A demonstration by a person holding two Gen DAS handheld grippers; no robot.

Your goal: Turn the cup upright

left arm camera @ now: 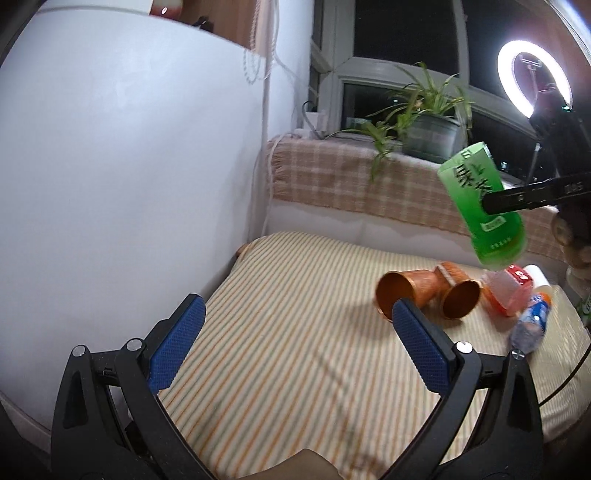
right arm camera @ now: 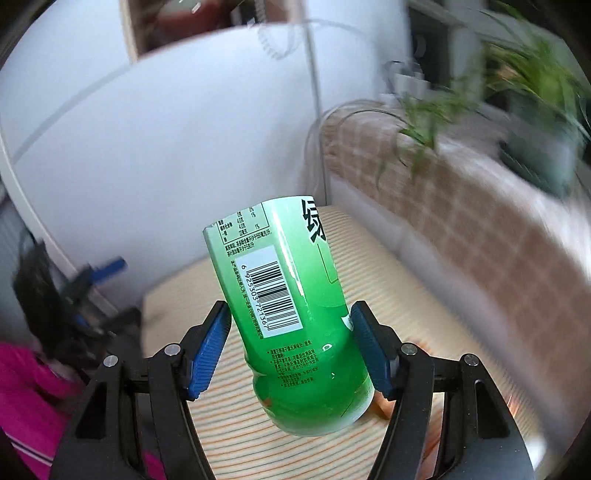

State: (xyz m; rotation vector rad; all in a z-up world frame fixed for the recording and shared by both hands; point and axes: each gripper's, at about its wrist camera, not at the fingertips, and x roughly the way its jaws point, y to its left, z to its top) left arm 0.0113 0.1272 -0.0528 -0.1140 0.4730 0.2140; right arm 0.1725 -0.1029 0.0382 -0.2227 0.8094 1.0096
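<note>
Nearest in the right wrist view, the right gripper (right arm camera: 290,345) is clenched on the green cup (right arm camera: 291,321), a cut-off green drink bottle with a barcode label; its blue pads (right arm camera: 208,349) press against the cup's two sides. The cup hangs in the air above the striped bed cover (right arm camera: 424,291), tilted, with its rounded closed end toward the camera and its cut edge pointing up and away. In the left wrist view the left gripper (left arm camera: 295,341) is released, its blue pads (left arm camera: 177,341) spread wide with only the striped cover between them, low over the bed. Past its right pad lie two copper-coloured cups (left arm camera: 428,293) on their sides, mouths turned toward the camera, touching each other. Just beside them, to the right, lies a clear orange-red container (left arm camera: 508,291), and nearer the bed's right edge a small clear plastic bottle (left arm camera: 532,321) with a blue label, also lying down. Above that cluster the green cup (left arm camera: 480,206) shows again, held aloft and slanted by the black finger of the other gripper (left arm camera: 524,197), well apart from the things below. To the left rises a white wall (left arm camera: 129,166). Farther back, a plaid blanket (left arm camera: 332,173) drapes over the sill, where a potted plant (left arm camera: 424,118) stands before the dark window (left arm camera: 402,33), and a lit ring light (left arm camera: 533,75) glows at the far right.
</note>
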